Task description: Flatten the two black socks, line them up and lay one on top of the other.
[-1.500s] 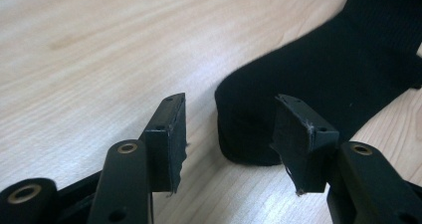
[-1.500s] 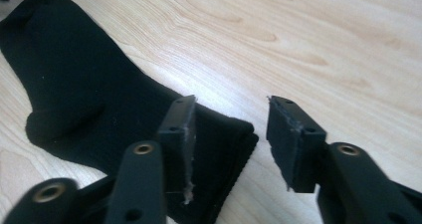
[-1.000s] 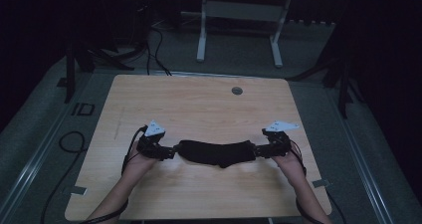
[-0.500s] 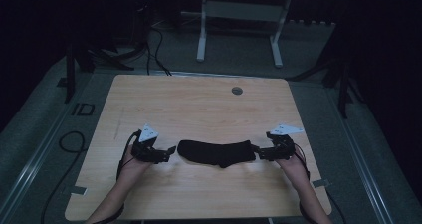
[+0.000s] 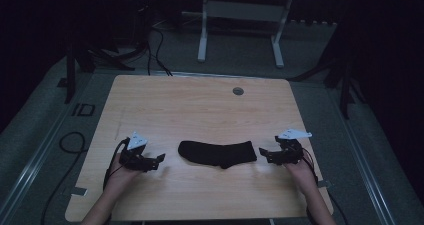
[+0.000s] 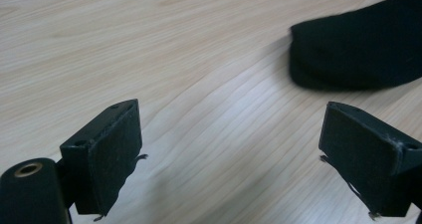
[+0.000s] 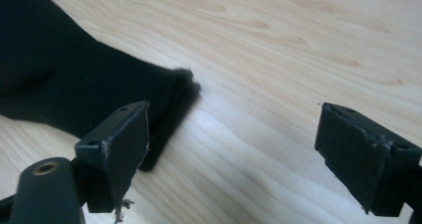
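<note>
a black knitted fabric sock (image 5: pixel 218 153) lies flat on the pale wood-grain bench (image 5: pixel 200 110), stretched sideways, its rounded toe end pointing toward the left tongs (image 5: pixel 159 158) and its cuff end toward the right tongs (image 5: pixel 263 153). both tongs sit level with the sock, one off each end. the left tongs (image 6: pixel 229 154) stand wide open with nothing between the pads, and the sock's toe (image 6: pixel 358 50) lies a little ahead of them, apart from both pads. the right tongs (image 7: pixel 231 154) are likewise spread wide and hold nothing; the sock's cuff (image 7: pixel 99 94) lies just beside the nearer pad, and whether it touches that pad i cannot tell.

judging from this, the step in hand is the pause after laying the sock out straight: it rests on its own and both tongs are free. if the work is folding, the next move likely calls for one of the tongs to close on an end of the sock, lift it and carry it over toward the other end, while the other tongs pin the far end so the fabric does not slide.

no container stands near the sock; beyond it, toward the far edge of the bench, there is a small round grey cable port (image 5: pixel 238 91).
</note>
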A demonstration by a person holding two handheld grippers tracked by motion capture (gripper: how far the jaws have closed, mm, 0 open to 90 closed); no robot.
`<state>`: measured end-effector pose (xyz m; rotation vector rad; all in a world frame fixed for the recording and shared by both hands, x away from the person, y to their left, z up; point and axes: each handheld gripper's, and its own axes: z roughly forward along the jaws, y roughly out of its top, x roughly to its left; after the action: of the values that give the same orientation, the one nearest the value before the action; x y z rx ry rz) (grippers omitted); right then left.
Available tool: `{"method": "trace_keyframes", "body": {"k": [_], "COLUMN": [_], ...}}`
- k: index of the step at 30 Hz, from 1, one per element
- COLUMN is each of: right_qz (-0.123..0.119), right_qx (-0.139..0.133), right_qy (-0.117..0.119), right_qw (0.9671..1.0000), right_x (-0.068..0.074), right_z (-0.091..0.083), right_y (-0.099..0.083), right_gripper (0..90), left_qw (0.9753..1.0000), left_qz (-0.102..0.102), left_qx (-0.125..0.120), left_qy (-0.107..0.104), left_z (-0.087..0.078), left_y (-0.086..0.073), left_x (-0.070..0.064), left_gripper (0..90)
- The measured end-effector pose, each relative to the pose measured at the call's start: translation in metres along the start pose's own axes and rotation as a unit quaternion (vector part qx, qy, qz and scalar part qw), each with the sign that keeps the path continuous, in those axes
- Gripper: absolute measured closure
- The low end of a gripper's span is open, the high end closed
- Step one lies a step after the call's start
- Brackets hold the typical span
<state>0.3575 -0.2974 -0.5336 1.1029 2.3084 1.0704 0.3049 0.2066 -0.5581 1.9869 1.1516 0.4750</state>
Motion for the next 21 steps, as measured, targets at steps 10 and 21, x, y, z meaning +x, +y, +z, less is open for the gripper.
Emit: {"method": "trace_keyframes", "body": {"k": [10, 21], "right_qz": [0.018, 0.065], "right_qx": [0.006, -0.007], "right_qy": [-0.021, -0.046], "right_qw": [0.9996, 0.9968], "right_x": [-0.012, -0.025], "right_z": [-0.015, -0.039], "right_y": [-0.018, -0.049], "right_gripper": [13.5, 13.6], "left_qw": [0.9997, 0.9986], "left_qz": [-0.017, -0.044], "left_qx": [0.000, -0.015], "left_qy": [0.019, 0.026], "left_z": [-0.018, -0.040], "left_y": [-0.019, -0.040], "left_x": [0.016, 0.028], "left_gripper": [9.2, 8.5]}}
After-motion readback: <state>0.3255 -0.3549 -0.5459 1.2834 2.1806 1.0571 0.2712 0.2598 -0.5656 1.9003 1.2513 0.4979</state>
